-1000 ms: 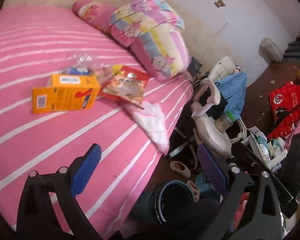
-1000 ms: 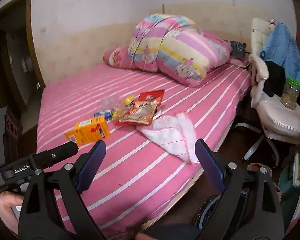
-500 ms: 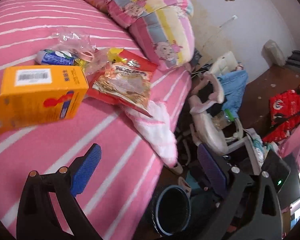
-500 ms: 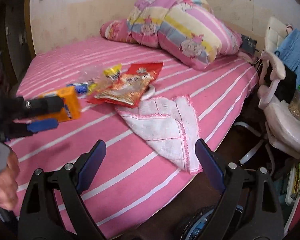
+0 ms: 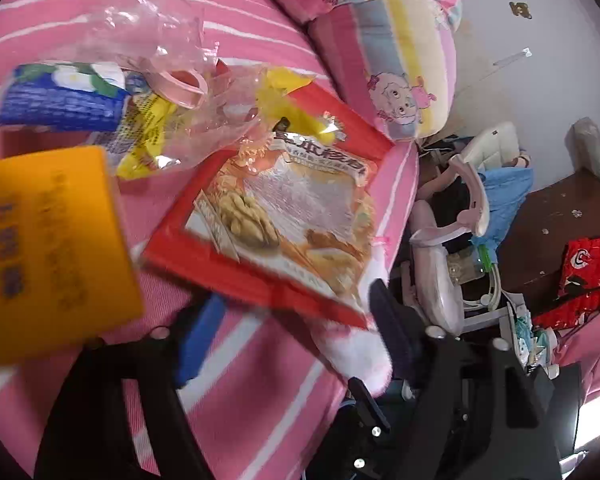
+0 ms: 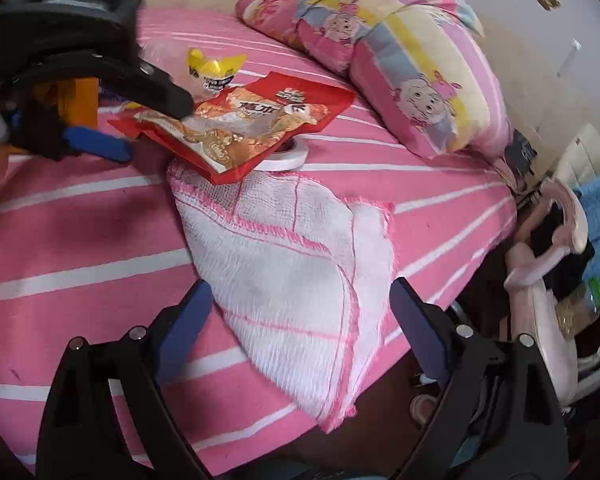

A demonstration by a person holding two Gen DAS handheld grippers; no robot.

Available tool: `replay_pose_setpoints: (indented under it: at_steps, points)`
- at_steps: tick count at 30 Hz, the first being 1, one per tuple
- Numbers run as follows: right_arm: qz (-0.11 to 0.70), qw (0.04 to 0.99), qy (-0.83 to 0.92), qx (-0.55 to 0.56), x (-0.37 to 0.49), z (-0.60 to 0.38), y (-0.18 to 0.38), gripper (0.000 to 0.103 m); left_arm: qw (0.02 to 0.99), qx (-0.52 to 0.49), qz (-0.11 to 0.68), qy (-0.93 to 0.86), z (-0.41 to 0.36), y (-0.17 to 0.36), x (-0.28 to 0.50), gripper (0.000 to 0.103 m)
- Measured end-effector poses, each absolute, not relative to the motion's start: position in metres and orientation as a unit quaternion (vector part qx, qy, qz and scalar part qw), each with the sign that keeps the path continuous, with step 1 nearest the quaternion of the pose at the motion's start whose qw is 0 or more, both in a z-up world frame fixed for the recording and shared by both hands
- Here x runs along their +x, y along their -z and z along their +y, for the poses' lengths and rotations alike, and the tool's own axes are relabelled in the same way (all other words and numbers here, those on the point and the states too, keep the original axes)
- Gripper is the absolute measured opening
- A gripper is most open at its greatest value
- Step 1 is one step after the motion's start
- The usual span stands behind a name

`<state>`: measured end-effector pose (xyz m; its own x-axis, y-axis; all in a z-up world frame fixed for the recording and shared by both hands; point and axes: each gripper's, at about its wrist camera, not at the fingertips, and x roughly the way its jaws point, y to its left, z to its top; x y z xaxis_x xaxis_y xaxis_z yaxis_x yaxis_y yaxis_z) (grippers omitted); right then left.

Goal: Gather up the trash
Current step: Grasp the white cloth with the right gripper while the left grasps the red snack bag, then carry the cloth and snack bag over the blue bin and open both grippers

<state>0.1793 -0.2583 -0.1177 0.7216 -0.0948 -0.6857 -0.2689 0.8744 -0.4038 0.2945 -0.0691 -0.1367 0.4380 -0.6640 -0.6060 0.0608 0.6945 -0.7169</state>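
A pile of trash lies on the pink striped bed: a red snack bag (image 5: 284,216), an orange box (image 5: 48,248), a blue packet (image 5: 60,100), a yellow wrapper (image 5: 148,136) and clear plastic (image 5: 156,40). My left gripper (image 5: 296,328) is open, its jaws on either side of the red bag's near edge. In the right wrist view the left gripper (image 6: 140,124) reaches the red bag (image 6: 244,120) from the left. My right gripper (image 6: 296,320) is open and empty over a white cloth with pink trim (image 6: 300,272).
A roll of white tape (image 6: 288,156) lies under the red bag. A striped quilt and pillow (image 6: 400,52) sit at the bed's head. A pink chair (image 6: 548,280) with clothes stands beside the bed. A wooden desk with a red bag (image 5: 588,276) is at the right.
Both grippers have moved in closer to the bed. The left one has closed in on the trash pile and now straddles the red bag's edge. The right one now hovers over the cloth.
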Motion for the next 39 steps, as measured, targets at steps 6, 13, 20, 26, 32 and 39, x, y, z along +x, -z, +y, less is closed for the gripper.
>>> replay_pose_setpoints:
  at_steps: [6,13,20,26,32,39]
  points:
    - [0.373,0.881,-0.06,-0.287,0.197,-0.249,0.132,0.087,0.783,-0.322,0.476,0.236,-0.071,0.148,0.305,0.04]
    - [0.414,0.875,-0.122,-0.22,0.206,-0.252,0.131,0.035,0.791,-0.325,0.453,0.253,-0.07,0.139,0.303,0.019]
    - [0.412,0.879,-0.13,-0.201,0.205,-0.247,0.126,0.009,0.81,-0.315,0.414,0.272,-0.071,0.115,0.292,0.013]
    - [0.365,0.909,-0.128,-0.155,0.2,-0.25,0.096,0.008,0.823,-0.306,0.382,0.288,-0.067,0.086,0.279,0.012]
    - [0.309,0.936,-0.126,-0.11,0.186,-0.247,0.059,0.007,0.843,-0.292,0.343,0.293,-0.059,0.054,0.258,0.012]
    - [0.251,0.958,-0.13,-0.05,0.167,-0.25,0.018,0.007,0.866,-0.298,0.293,0.277,-0.033,0.021,0.232,0.012]
